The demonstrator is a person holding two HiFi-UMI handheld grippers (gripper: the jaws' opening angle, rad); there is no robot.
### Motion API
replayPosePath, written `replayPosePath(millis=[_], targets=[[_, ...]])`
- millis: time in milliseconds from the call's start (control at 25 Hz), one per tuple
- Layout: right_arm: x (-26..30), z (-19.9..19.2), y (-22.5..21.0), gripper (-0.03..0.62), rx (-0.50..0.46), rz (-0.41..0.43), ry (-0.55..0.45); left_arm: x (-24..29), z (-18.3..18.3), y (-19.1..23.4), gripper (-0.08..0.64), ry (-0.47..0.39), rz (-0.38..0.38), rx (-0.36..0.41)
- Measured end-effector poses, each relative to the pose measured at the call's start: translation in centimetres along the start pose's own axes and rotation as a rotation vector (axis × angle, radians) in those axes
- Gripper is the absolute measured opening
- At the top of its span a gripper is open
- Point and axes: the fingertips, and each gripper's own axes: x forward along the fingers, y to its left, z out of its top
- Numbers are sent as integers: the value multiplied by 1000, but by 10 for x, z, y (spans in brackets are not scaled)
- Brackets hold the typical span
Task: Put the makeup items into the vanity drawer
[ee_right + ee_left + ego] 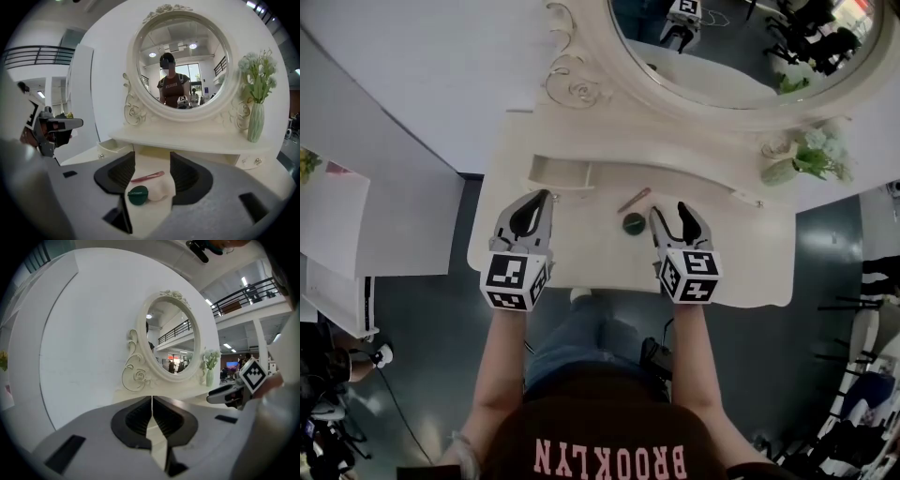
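Holding both claws low over the cream counter (581,258), we had the left claw (151,398) closed, its jaws together with nothing between them. The right claw (152,158) stood wide and gripped nothing. The green compact (138,195) lay on the counter, seen low between the right claw's spread jaws and nearer its left one, with no pad pressing on it. The pink stick (147,176) lay slanted just beyond the compact. The small drawer (558,173) stood open at the counter's back left, ahead of the left claw and apart from both items.
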Motion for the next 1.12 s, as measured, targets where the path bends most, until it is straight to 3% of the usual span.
replayPosePath(millis=[320, 840, 1040, 1120], targets=[[29, -32, -12, 180, 32, -46, 94, 16, -26, 13, 8, 64, 18, -30], [51, -100, -20, 172, 131, -43, 253, 33, -72, -1, 8, 174, 14, -69], [61, -111, -15, 206, 197, 1, 286, 34, -77, 2, 8, 181, 18, -71], [61, -110, -11, 173, 184, 19, 295, 33, -77, 4, 8, 180, 22, -72]])
